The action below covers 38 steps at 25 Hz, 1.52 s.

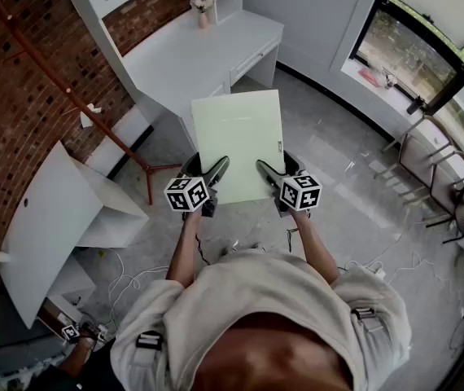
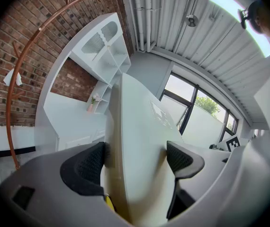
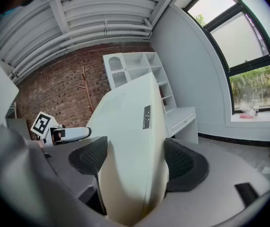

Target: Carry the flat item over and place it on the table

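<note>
I hold a flat pale-white panel [image 1: 238,141] level in the air in front of me, its near edge gripped from both sides. My left gripper [image 1: 207,170] is shut on the near left corner and my right gripper [image 1: 277,169] on the near right corner. In the left gripper view the panel [image 2: 137,126] stands edge-on between both black pads [image 2: 85,167]. The right gripper view shows the panel [image 3: 128,122], with a small metal fitting, between its pads [image 3: 182,162]. The white desk [image 1: 207,55] lies just beyond the panel's far edge.
A red-brown coat stand [image 1: 94,96] leans by the brick wall on the left. A white furniture piece [image 1: 53,218] stands at lower left, with cables [image 1: 126,275] on the grey floor. Metal chairs [image 1: 452,194] stand by the window at right. A shelf unit sits on the desk.
</note>
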{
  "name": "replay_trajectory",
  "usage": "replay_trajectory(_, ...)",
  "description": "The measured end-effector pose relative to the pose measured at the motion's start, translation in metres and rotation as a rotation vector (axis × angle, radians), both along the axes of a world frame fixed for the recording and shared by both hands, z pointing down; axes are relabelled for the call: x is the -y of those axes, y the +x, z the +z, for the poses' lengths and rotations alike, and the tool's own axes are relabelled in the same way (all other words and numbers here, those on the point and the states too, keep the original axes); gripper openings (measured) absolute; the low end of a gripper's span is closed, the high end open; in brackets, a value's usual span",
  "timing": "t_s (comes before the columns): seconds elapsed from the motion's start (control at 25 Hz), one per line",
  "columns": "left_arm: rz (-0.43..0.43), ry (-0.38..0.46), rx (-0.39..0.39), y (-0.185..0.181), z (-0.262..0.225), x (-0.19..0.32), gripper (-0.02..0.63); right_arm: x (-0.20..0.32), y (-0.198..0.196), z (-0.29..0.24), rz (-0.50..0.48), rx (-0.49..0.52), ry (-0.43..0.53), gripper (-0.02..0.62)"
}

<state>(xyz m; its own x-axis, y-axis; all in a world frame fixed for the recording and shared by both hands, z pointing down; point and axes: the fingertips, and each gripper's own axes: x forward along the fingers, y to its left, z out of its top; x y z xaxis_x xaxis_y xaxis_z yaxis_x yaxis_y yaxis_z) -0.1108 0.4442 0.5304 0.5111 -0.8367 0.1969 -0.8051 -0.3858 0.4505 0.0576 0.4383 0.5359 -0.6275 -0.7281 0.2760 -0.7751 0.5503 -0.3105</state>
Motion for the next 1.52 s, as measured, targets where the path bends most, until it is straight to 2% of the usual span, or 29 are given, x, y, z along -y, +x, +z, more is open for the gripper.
replay_trajectory(0.6,-0.006,0.001,-0.005,0.010,-0.003,0.003,0.410,0.005,0.011,-0.001,-0.006,0.030,0.001,0.399)
replay_trajectory(1.16,-0.001,0.001,0.041,0.065,-0.003,0.024,0.410,0.026,0.065,0.003,-0.027,0.027,-0.005,0.397)
replay_trajectory(1.52,-0.004,-0.011,0.037,0.084,0.007,0.039,0.410,0.042,0.083,0.013,-0.030,0.022,-0.014,0.397)
